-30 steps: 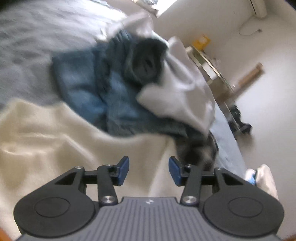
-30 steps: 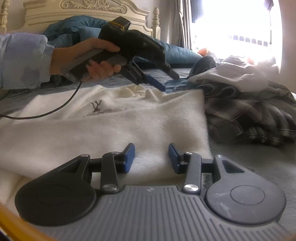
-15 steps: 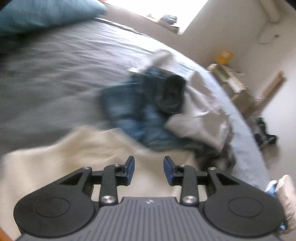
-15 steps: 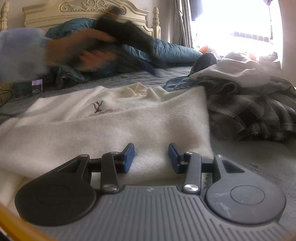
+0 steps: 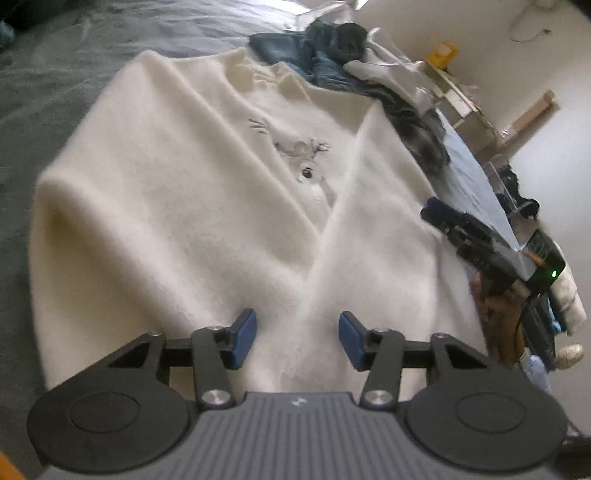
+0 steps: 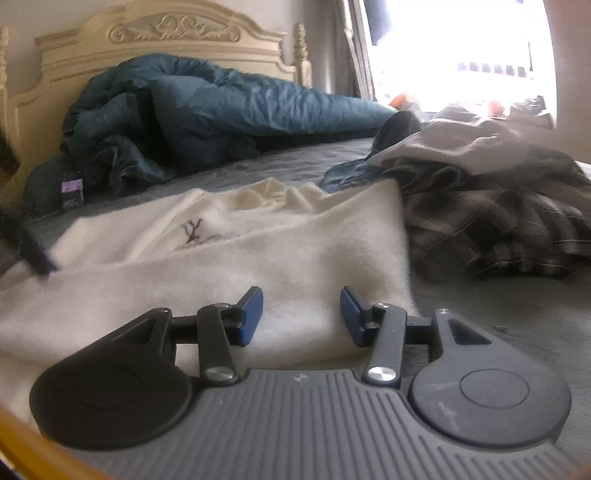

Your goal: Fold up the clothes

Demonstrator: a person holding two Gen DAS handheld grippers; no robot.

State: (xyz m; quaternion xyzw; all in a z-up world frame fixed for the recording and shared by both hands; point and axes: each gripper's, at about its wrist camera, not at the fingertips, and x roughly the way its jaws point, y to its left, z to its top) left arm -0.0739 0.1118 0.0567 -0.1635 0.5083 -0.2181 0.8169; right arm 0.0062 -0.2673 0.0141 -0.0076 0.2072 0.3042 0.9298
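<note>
Left wrist view, left to right. Grey bedsheet (image 5: 44,110) lies left of the cream sweater (image 5: 207,206). The sweater is spread flat on the bed, front up. The near sleeve or side is folded in, making a diagonal crease across the body. A small deer embroidery (image 5: 303,151) sits on its chest.

The left gripper (image 5: 297,334) hangs over the sweater's near hem. Its jaws have just been closing, yet the frame shows the blue pads (image 5: 243,334) spread apart. Only fleece shows below the gap and nothing is pinched.

Beyond the sweater's far right corner is a heap with blue jeans (image 5: 295,48) and a white garment (image 5: 388,74) on top. At the sweater's right edge the right gripper (image 5: 430,210) is held in a hand (image 5: 495,314). It is low by the fabric; this view is too blurred to tell contact.

Right wrist view, left to right. A dark blurred shape sits at the sweater's left edge; cannot tell what it is. Behind the sweater is a carved cream headboard (image 6: 166,33) with a bunched teal duvet (image 6: 221,107) below it.

The sweater fills the middle. The right gripper's jaws stand apart just over the sweater's near right corner. Cloth lies under the gap and the pads are not pressing on it.

Right of the sweater, touching its edge, is a crumpled plaid shirt (image 6: 498,229). A bright window (image 6: 461,48) is behind.
</note>
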